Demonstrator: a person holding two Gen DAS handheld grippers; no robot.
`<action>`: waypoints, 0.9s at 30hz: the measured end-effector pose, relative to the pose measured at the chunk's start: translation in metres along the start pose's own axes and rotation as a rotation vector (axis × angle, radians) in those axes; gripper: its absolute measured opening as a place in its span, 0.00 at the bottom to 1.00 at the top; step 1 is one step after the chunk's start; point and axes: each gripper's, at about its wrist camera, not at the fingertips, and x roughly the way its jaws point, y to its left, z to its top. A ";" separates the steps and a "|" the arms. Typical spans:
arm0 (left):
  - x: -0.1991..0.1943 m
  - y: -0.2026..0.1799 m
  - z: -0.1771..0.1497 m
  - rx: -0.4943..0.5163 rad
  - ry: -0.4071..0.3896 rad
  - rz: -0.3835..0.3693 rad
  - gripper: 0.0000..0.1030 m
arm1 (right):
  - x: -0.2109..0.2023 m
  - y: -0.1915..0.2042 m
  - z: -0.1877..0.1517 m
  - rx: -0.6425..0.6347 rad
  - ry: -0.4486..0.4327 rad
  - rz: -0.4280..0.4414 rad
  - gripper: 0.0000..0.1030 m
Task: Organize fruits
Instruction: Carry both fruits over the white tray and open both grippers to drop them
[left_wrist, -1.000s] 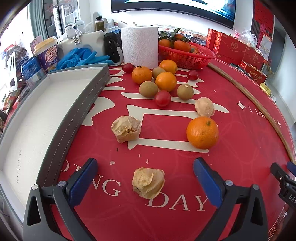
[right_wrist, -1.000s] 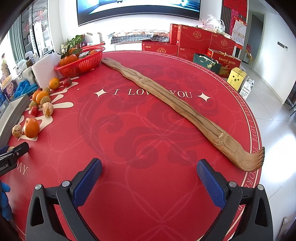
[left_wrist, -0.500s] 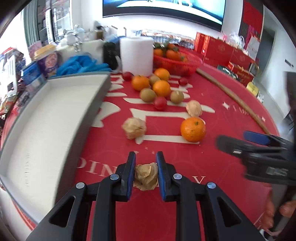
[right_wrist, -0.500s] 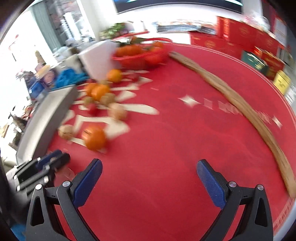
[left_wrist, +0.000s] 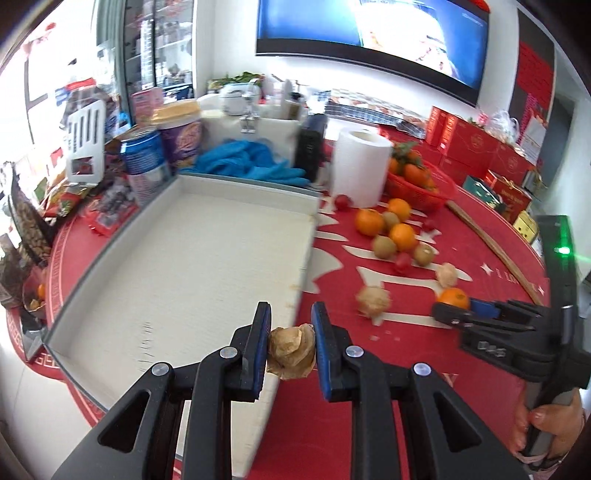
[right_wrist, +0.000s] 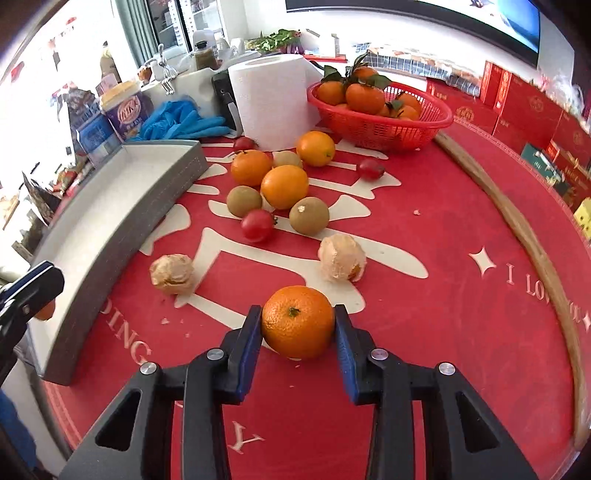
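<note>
Fruits lie loose on the red cloth (right_wrist: 424, 314) beside the tray (left_wrist: 192, 266): oranges, kiwis, small tomatoes and two papery husk fruits, with more oranges in the basket (right_wrist: 380, 118) behind. The left gripper (left_wrist: 290, 349) is clamped tight on a husk fruit (left_wrist: 291, 350), carried in the air over the tray's near edge. The right gripper (right_wrist: 297, 328) has just been closing and its pads now sit against both sides of the orange (right_wrist: 297, 321), which appears to rest on the cloth.

The husk is thin and dry, so a hard squeeze could crush it or shed flakes; crumbs already dot the cloth. Since it hangs right above the rim, letting go here could drop it on the edge and send it back onto the cloth. The orange is round and smooth, and is gripped near its widest part; a lift before the grip is firm could let it slip out and roll into the husk fruits (right_wrist: 171, 273) nearby. The two grippers work close together, so a sweep toward the tray risks a knock.
</note>
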 end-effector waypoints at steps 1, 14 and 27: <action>0.001 0.007 0.001 -0.013 -0.001 0.009 0.24 | -0.002 0.002 0.003 0.006 -0.004 0.007 0.38; 0.013 0.078 0.004 -0.103 -0.011 0.137 0.24 | -0.008 0.089 0.043 -0.089 -0.018 0.143 0.38; 0.042 0.112 -0.009 -0.152 0.064 0.174 0.24 | 0.023 0.182 0.057 -0.230 0.030 0.216 0.38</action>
